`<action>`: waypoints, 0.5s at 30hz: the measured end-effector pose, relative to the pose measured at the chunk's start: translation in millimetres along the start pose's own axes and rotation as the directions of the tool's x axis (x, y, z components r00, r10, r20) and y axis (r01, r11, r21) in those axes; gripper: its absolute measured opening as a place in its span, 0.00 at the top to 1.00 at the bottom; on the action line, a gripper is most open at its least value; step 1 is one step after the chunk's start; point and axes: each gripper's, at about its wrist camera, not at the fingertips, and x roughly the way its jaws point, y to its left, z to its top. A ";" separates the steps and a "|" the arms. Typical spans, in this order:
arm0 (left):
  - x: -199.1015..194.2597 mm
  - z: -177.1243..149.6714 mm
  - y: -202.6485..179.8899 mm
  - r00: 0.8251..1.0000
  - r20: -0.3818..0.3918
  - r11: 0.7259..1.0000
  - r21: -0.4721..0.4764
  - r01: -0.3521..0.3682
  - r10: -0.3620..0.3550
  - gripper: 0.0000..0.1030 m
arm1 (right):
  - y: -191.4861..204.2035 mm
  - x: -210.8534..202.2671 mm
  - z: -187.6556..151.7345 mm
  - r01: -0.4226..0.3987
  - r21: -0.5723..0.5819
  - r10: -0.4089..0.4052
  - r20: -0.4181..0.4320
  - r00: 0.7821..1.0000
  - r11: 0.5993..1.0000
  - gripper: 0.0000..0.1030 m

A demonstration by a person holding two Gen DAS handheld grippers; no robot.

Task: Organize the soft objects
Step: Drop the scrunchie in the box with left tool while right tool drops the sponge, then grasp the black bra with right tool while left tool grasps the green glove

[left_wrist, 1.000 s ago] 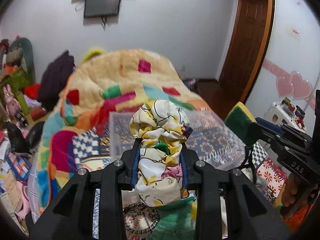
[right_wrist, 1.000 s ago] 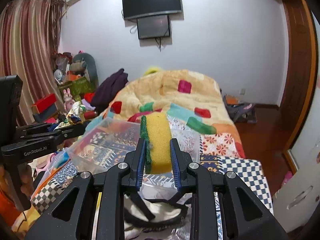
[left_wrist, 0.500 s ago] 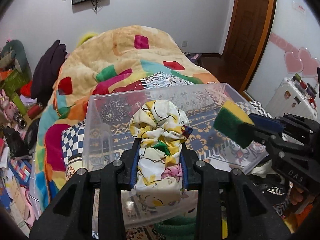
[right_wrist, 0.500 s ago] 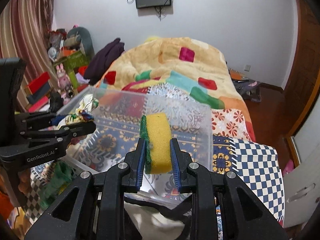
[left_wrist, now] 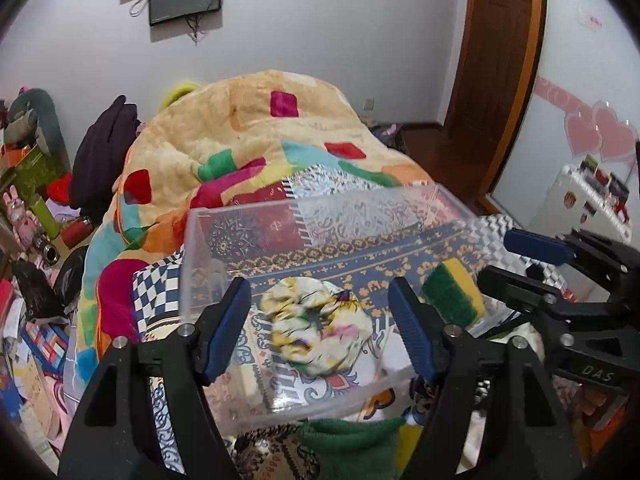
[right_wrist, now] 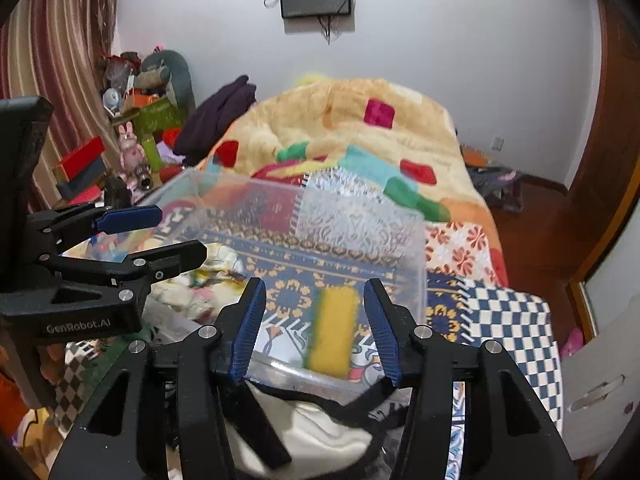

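Both grippers hover over the near wall of a clear plastic bin (left_wrist: 404, 204) that rests on a patterned bedspread (right_wrist: 508, 312). The left gripper (left_wrist: 320, 320) has its blue-padded fingers spread wide with nothing between them; the right gripper (right_wrist: 316, 326) is spread just as wide and also holds nothing.

The left wrist view shows the floral cloth bundle (left_wrist: 314, 330) whole, lying crumpled on the bin floor towards the near wall, in line with the gap between the left fingers. In the right wrist view the same bundle (right_wrist: 200, 284) sits in the bin's left part, half covered by the left gripper's black frame (right_wrist: 92, 276), and its outline is blurred.

The sponge (right_wrist: 332, 326) lies inside the bin by the near wall, to the right of the bundle. The right wrist view shows mainly its yellow face with a thin green edge; the left wrist view shows the green scouring side of it (left_wrist: 452, 294) turned towards the camera, with the right gripper's fingers (left_wrist: 536, 240) close beside it.

Only the left wrist view shows a green knitted item (left_wrist: 348, 446) outside the bin, below its near wall, cut off by the picture's lower edge. Only the right wrist view shows a cream cloth with black straps (right_wrist: 316, 428) under the near wall, partly hidden by the gripper body. Beyond the bin's far wall lies a colourful blanket (left_wrist: 240, 140).
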 end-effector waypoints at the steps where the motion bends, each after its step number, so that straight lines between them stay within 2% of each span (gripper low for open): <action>1: -6.6 0.4 2.5 1.000 0.017 1.000 -0.009 0.001 -0.001 0.26 | 0.3 -6.7 0.4 -0.002 0.002 0.002 0.014 1.000 1.000 0.52; 3: -19.3 -1.0 5.0 0.999 0.049 1.000 -0.022 0.001 0.000 0.21 | 2.2 -19.1 1.1 -0.012 0.006 0.012 0.046 0.999 1.000 0.43; 5: -32.0 -5.5 7.5 0.997 0.078 0.999 -0.034 0.004 -0.002 0.16 | 4.6 -32.1 -2.2 -0.020 0.009 0.019 0.076 0.997 1.000 0.27; 7: -43.0 -12.8 8.6 0.995 0.099 0.999 -0.039 0.004 0.000 0.13 | 9.0 -39.2 -7.4 -0.029 0.005 0.029 0.089 0.996 1.000 0.22; 15: -60.5 -52.3 -5.5 0.996 0.089 1.000 0.014 -0.006 0.005 0.11 | 15.7 -31.2 -39.8 -0.050 0.030 0.050 0.010 0.999 0.998 0.18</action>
